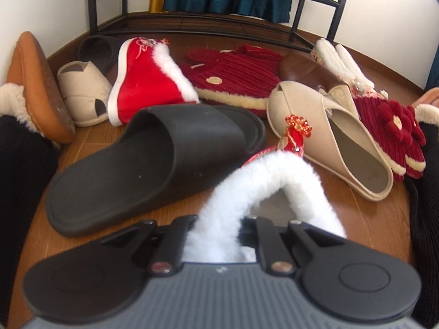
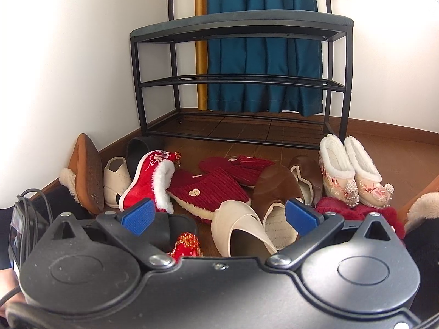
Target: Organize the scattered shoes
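The left gripper (image 1: 219,235) has its jaws closed on the white fur collar of a red embroidered shoe (image 1: 274,175); the fingertips are buried in the fur and most of the shoe's body is hidden, only its beaded red toe showing ahead. Just left of the jaws lies a black rubber slide sandal (image 1: 142,164); to the right, a beige cross-strap slipper (image 1: 337,148). The right gripper (image 2: 219,216) hangs with jaws spread wide, blue pads (image 2: 138,216) bare, above the heap. Beyond them a brown leather slipper (image 2: 274,189) and the black metal shoe rack (image 2: 238,82) stand; the rack's upper part is cut off.
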Motion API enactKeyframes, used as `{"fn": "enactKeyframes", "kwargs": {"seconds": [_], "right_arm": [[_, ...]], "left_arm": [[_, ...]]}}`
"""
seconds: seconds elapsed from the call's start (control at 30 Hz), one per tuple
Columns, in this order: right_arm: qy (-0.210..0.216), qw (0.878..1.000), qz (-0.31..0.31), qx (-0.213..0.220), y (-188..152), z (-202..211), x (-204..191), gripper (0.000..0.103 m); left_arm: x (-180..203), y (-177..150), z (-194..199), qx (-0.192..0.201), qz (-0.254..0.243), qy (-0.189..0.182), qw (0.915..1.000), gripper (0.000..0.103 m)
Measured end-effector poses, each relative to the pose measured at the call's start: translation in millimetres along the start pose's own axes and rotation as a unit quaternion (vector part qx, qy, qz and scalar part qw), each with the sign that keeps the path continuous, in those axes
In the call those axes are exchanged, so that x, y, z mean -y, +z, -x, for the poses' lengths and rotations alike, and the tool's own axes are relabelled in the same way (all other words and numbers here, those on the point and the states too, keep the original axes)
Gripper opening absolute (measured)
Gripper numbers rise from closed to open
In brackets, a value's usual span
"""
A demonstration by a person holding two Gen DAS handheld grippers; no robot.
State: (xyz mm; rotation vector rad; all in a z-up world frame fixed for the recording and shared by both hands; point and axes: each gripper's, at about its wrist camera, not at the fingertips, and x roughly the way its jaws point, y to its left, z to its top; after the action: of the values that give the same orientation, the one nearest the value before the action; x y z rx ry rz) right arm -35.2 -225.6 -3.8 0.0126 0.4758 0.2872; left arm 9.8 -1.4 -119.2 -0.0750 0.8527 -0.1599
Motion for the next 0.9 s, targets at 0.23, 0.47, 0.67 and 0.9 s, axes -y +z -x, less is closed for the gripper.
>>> {"fn": "enactKeyframes", "kwargs": {"seconds": [0.23,0.47,0.67,0.9], "right_arm": [[0.011,0.999,0.03,-0.006,4,-13,5,0.103],[0.092,0.988,0.118,-0.033,3,-27,-8,0.103],[0.156,0.966,0.195,-0.072,-3,-40,-34,0.103],[0.179,0.948,0.247,-0.09,-18,-60,-51,0.103]], "left_arm": [[7,13,-17,0.01,-0.026,-0.001,0.9996,0.01],[-1,5,8,0.036,-0.048,-0.017,0.9981,0.102],[3,-5,43,0.08,-0.072,0.021,0.994,0.102],[-22,9,88,0.11,0.009,0.094,0.9894,0.103]]}}
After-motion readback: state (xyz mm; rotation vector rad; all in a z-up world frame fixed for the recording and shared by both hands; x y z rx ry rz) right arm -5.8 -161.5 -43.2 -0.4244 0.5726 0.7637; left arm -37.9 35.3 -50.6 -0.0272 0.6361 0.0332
